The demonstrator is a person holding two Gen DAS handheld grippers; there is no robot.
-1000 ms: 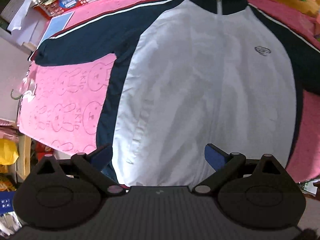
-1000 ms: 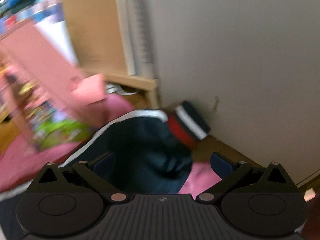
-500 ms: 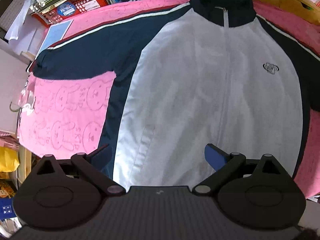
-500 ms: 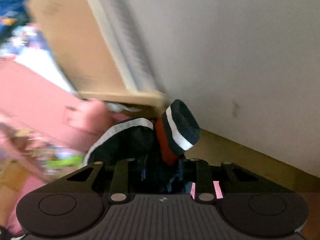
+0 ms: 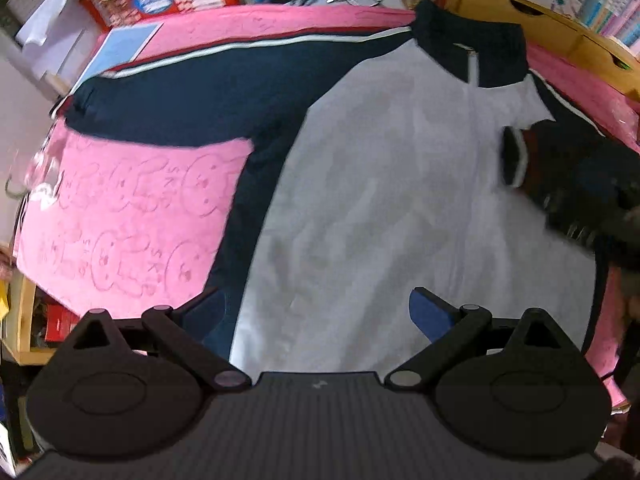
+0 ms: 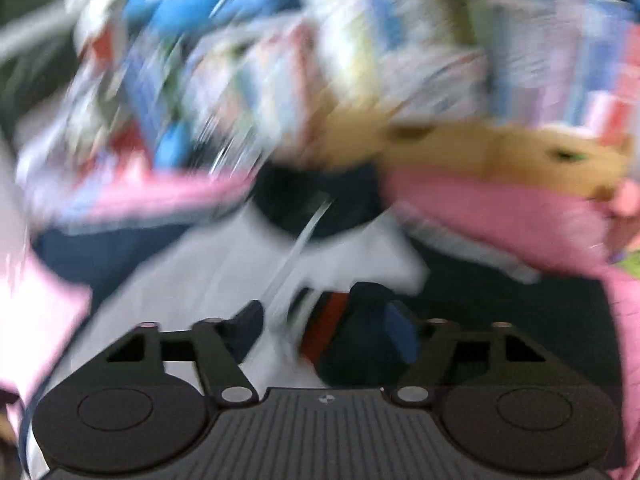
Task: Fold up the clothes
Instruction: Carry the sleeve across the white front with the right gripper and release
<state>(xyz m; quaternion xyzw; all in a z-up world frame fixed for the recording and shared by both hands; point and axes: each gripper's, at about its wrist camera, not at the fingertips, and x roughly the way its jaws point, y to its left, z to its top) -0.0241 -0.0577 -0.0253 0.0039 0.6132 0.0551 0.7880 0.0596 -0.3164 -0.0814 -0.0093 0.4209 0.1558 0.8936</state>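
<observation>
Change is seen mainly on the right side: the navy sleeve with its red, white and navy striped cuff (image 5: 516, 158), which a second ago lay out by the wall off the right edge of the pink rabbit-print blanket (image 5: 132, 208), is now carried in over the white chest of the navy-and-white zip-up track jacket (image 5: 380, 200). The right hand-held gripper (image 6: 328, 328) was closed on the cuff half a second ago; now its fingers are seen partly apart with the cuff (image 6: 332, 320) between them, and through the blur it cannot be told whether the cloth is gripped or just released. The left hand-held gripper (image 5: 316, 312) is held wide open and empty over the jacket's hem, as before. The jacket is spread flat, front up, collar toward the far edge, and the other sleeve (image 5: 192, 92) is stretched toward the far left corner. One sleeve fold is thus judged nearly laid.
</observation>
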